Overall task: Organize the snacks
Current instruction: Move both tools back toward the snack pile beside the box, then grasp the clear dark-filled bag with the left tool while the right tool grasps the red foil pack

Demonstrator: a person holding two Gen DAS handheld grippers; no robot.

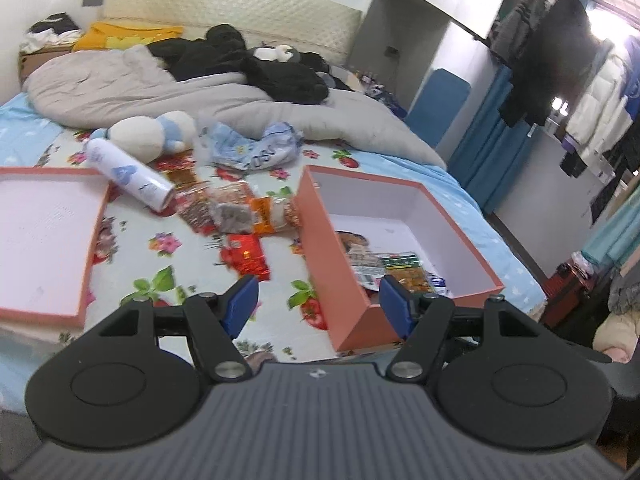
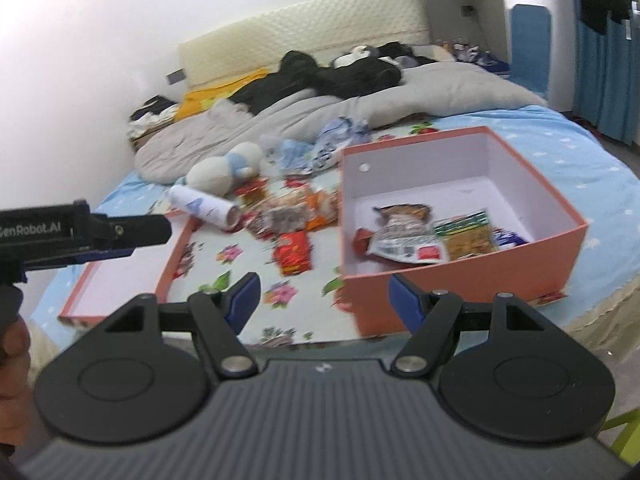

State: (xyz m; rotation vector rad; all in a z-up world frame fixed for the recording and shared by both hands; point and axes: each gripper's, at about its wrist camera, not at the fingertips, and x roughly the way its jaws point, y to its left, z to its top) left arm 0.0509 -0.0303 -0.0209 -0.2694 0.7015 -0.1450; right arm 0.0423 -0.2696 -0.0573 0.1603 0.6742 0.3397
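Lid (image 1: 44, 240) cut off at left edge; snack pile (image 2: 288, 216) labels blurred.

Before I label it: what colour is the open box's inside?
White, inside the salmon-pink cardboard box; right wrist view.

Left wrist view: taken low from the bed's near edge, directed toward the far headboard (image 1: 224, 4), the pink box (image 1: 340, 264) close at right. Right wrist view: set slightly higher and farther right, angled leftward. Shared by both: box (image 2: 460, 276), lid (image 1: 48, 240), loose snacks (image 2: 294, 254), grey duvet (image 2: 320, 120).
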